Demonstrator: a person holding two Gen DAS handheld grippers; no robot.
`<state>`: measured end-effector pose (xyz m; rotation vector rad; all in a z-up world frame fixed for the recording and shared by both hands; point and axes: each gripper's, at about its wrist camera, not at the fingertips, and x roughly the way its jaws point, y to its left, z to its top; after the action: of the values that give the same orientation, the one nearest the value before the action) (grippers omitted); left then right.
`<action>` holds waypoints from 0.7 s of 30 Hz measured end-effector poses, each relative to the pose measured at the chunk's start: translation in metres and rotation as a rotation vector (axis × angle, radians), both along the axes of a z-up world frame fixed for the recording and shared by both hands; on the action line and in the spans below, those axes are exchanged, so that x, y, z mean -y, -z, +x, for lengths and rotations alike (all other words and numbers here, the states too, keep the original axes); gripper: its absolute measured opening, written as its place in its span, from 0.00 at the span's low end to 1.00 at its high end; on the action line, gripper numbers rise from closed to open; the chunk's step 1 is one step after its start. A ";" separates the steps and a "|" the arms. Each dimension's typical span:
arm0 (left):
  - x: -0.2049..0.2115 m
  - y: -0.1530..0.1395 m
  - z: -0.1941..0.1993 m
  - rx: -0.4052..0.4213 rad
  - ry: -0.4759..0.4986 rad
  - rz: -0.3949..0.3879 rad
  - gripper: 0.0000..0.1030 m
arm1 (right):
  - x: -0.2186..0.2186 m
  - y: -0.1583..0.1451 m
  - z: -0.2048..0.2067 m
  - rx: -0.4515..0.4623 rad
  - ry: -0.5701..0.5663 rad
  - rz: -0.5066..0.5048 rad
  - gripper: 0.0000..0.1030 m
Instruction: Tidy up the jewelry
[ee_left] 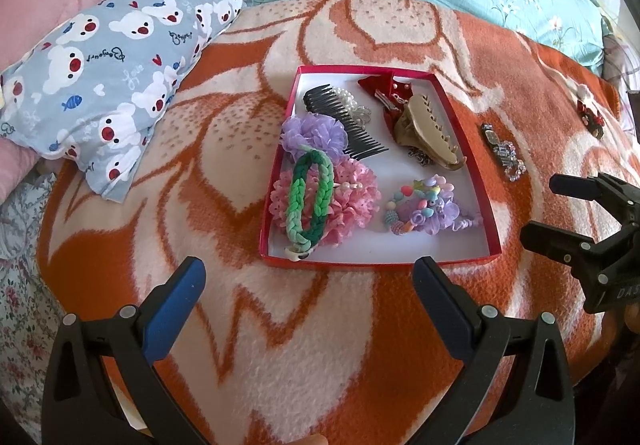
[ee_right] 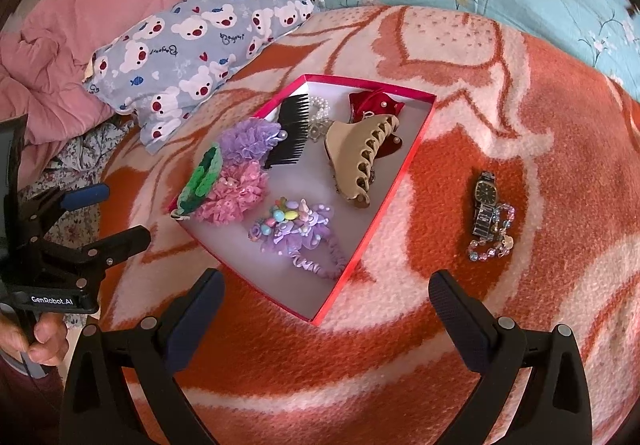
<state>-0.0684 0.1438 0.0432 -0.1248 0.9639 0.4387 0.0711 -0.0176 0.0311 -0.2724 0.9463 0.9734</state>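
From my seat, the pearl piece (ee_left: pixel 354 105) lay mostly hidden under the black comb (ee_left: pixel 344 123). A chain (ee_left: pixel 420 157) was buried beneath the beige claw clip (ee_left: pixel 426 129). The small red item (ee_left: pixel 590 117) was too blurred to identify.

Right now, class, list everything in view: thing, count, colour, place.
Tray: one, red rim, on blanket.
Comb: one, black, in tray.
Claw clip: one, beige, in tray.
Scrunchies: two, purple and pink, tray's left side.
Braided band: one, green, on pink scrunchie.
Watch: one, dark-faced, on blanket right of tray.
Bead bracelet: one, pastel, against the watch.
Pillow: one, bear-print blue, left.
Left tongs: open.
Right tongs: open.
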 end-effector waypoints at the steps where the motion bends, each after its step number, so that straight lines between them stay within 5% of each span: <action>1: 0.000 0.000 0.000 0.002 0.000 -0.001 1.00 | 0.000 0.000 0.000 0.000 0.000 0.000 1.00; 21: -0.001 0.004 -0.001 -0.005 0.000 -0.006 1.00 | -0.003 0.001 -0.004 -0.001 -0.001 0.003 1.00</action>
<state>-0.0694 0.1451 0.0395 -0.1295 0.9707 0.4362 0.0673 -0.0149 0.0302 -0.2702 0.9460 0.9756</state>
